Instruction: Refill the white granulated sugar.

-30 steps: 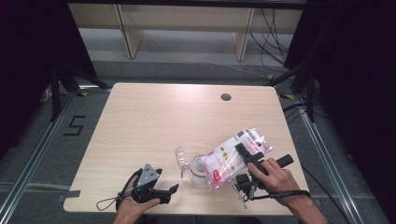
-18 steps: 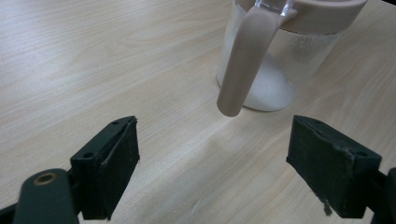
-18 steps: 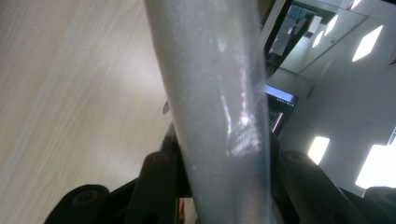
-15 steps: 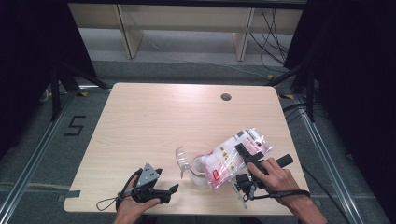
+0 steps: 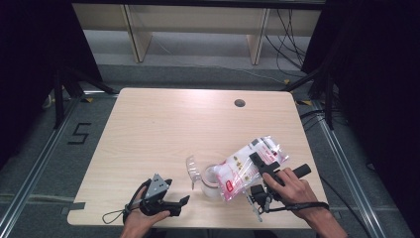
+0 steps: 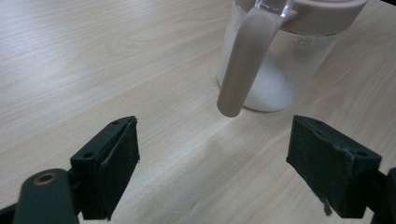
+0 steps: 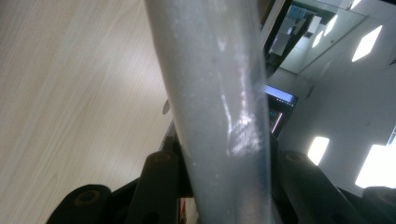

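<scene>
Bag (image 5: 250, 163) clamped in right tongs (image 5: 257, 161) over jar (image 5: 212, 178), left tongs (image 5: 185, 200) wide near table (image 5: 188, 124) edge, seemingly resting.

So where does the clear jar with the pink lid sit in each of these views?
High view: jar low centre, under the tilted bag.
Left gripper view: jar top right, beyond the open jaws.
Right gripper view: no jar; the bag rises between the jaws.
Shared landmark: wooden table.

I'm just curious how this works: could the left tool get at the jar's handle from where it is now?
Probably yes. The left tool stands open, facing the jar, whose handle hangs toward it. Bare table lies between them. The bag tilts over the jar's far side, apart from the handle.
</scene>
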Demonstrator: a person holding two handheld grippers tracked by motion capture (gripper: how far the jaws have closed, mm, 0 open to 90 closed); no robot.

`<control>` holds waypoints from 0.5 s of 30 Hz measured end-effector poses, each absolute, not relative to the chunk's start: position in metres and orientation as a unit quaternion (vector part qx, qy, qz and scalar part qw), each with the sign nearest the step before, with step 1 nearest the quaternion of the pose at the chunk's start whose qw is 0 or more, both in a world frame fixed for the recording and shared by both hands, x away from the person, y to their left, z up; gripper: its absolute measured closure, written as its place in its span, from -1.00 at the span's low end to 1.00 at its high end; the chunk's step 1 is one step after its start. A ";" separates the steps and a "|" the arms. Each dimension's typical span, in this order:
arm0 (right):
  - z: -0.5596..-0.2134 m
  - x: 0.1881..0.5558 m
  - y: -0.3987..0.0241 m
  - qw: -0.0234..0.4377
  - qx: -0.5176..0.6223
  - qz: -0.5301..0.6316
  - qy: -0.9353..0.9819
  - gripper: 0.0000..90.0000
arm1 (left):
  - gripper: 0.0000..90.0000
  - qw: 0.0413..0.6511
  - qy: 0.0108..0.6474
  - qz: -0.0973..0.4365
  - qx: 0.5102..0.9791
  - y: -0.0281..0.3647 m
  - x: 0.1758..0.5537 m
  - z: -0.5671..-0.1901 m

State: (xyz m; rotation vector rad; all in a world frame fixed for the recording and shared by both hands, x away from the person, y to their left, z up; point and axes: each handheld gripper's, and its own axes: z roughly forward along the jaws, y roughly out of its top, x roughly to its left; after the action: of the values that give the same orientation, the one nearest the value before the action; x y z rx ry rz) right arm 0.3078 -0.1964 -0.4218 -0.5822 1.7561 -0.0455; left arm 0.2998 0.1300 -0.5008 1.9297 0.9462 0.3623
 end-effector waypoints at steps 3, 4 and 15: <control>-0.422 0.308 -0.197 0.601 -0.250 -0.019 0.758 0.58 | -0.64 0.464 0.385 0.147 0.784 0.130 0.300 -0.501; -0.422 0.308 -0.197 0.601 -0.251 -0.019 0.758 0.58 | -0.64 0.464 0.385 0.147 0.784 0.130 0.300 -0.501; -0.422 0.307 -0.196 0.601 -0.247 -0.021 0.760 0.60 | -0.64 0.462 0.383 0.147 0.786 0.131 0.300 -0.501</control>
State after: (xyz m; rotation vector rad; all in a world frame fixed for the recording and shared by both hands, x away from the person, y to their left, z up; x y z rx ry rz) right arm 0.3068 -0.1964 -0.4217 -0.5724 1.7599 -0.0481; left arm 0.3000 0.1308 -0.5006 1.9338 0.9417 0.3615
